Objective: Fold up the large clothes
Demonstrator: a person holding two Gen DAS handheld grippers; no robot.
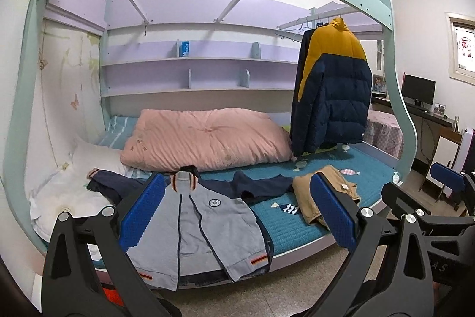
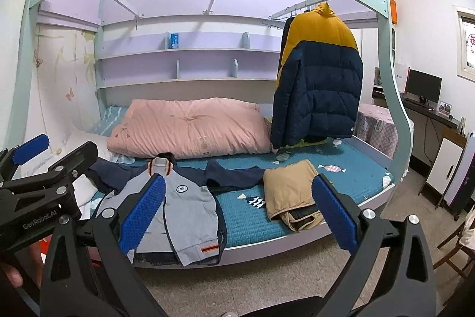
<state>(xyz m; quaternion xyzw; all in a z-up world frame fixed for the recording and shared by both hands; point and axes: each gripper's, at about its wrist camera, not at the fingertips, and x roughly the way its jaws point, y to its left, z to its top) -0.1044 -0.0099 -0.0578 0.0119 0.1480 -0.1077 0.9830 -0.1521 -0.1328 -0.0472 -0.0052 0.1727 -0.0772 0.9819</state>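
A grey and navy jacket [image 1: 204,230] lies spread front-up on the near left part of the teal bed mattress [image 1: 285,225], its hem hanging just over the near edge and its navy sleeves stretched out to left and right. Its striped collar points toward the far side, near a pink quilt [image 1: 204,135]. Just to the right of the jacket lies a folded tan garment [image 2: 289,189], close to the mattress edge.

The left gripper [image 1: 237,213] hovers in front of the bed with its blue-padded fingers spread wide, holding and touching nothing. The right gripper [image 2: 239,210] is likewise wide open and empty, held off the bed, to the right of the left one.

Farther right, a yellow and navy puffer coat [image 2: 320,79] hangs from a rail above the mattress. Shelves [image 1: 190,61] line the far wall.
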